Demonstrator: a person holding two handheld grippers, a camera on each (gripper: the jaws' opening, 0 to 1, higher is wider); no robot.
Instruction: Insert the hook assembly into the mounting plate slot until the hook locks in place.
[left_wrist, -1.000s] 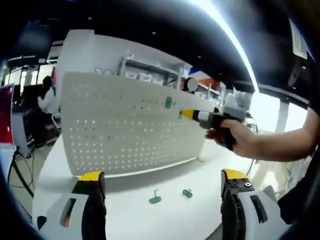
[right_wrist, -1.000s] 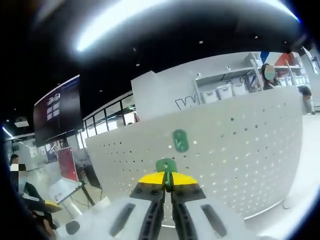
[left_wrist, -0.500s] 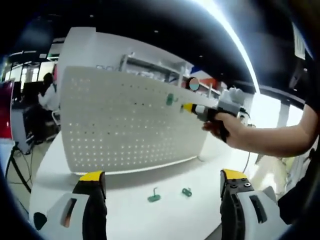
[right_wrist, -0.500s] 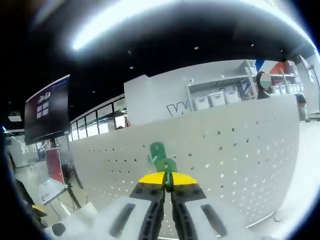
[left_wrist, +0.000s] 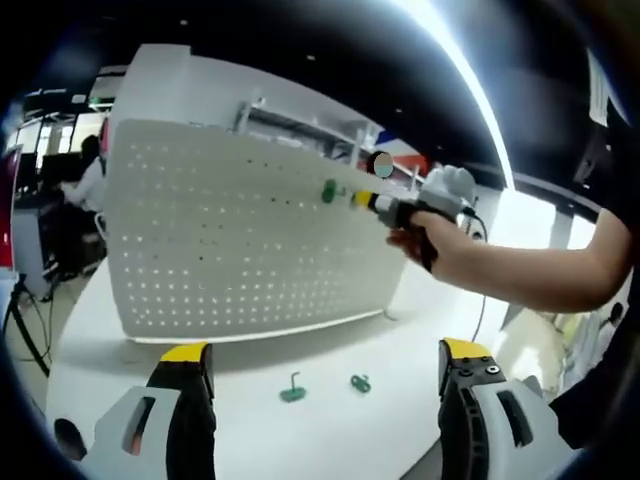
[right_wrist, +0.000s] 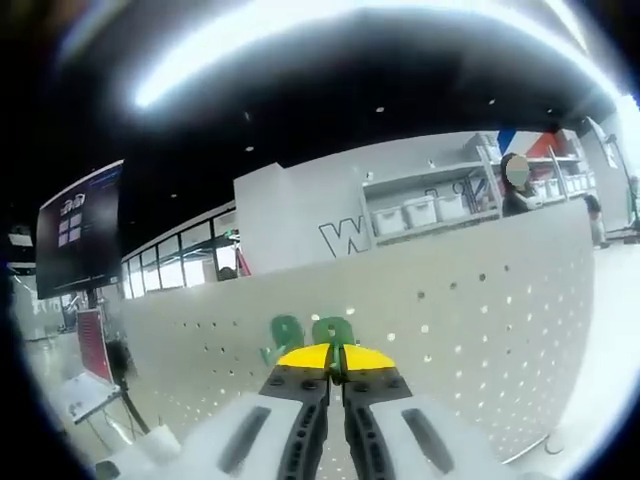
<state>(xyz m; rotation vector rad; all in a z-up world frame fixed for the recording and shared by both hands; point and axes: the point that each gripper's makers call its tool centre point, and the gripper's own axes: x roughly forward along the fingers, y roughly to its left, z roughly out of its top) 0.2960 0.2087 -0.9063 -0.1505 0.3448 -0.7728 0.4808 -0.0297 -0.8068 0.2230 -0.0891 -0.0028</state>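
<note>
The right gripper, jaws clamped on a small green hook, holds it up against the upright white pegboard, beside another green hook on the board. The left gripper hangs low with jaws wide apart over the white worktop, where two more green hooks lie near the board's foot.

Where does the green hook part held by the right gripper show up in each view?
Left gripper view: the green hook part sits at upper centre, at the yellow tip of the right gripper, against the white perforated panel.
Right gripper view: the green hook part is low at centre, just above the closed yellow jaw tips.
Shared landmark: the white perforated panel.
</note>
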